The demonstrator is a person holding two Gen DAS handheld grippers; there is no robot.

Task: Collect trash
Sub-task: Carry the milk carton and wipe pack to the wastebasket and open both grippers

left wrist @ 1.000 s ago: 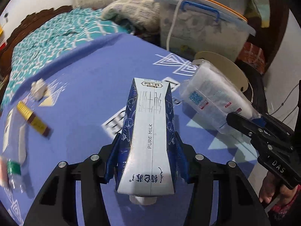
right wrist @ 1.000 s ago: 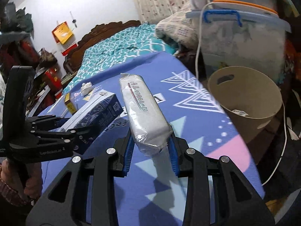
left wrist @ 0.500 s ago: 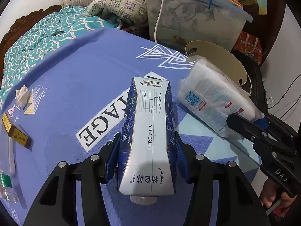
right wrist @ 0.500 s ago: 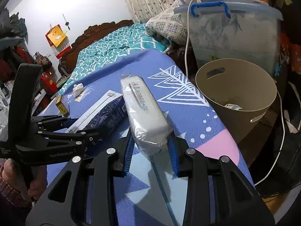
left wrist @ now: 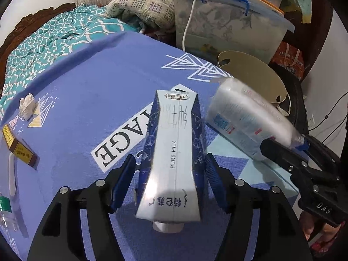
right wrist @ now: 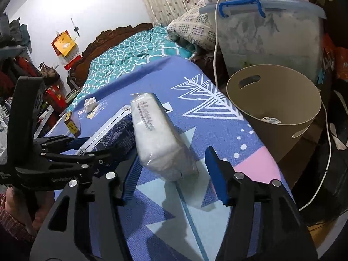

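Note:
A blue and white milk carton (left wrist: 174, 158) lies between the fingers of my left gripper (left wrist: 169, 182), whose jaws stand apart from its sides. A clear tissue pack (right wrist: 159, 137) lies between the fingers of my right gripper (right wrist: 171, 171), which is open and clear of it. The pack also shows in the left wrist view (left wrist: 248, 117), blurred. The beige trash bin (right wrist: 276, 106) stands beside the table's right edge, with a scrap inside. A crumpled tissue (left wrist: 27, 106) and a brown-yellow box (left wrist: 18, 146) lie at the far left.
The blue patterned table mat (left wrist: 97, 91) covers the table. A large clear storage tub (right wrist: 269, 32) with a white cable stands behind the bin. A bed with a teal cover (right wrist: 130, 50) lies beyond the table. A plastic bottle (left wrist: 6, 213) is at the left edge.
Both grippers have opened: the left jaws have come off the milk carton, the right jaws off the tissue pack. The pack looks blurred. Both grippers have moved closer to the bin.

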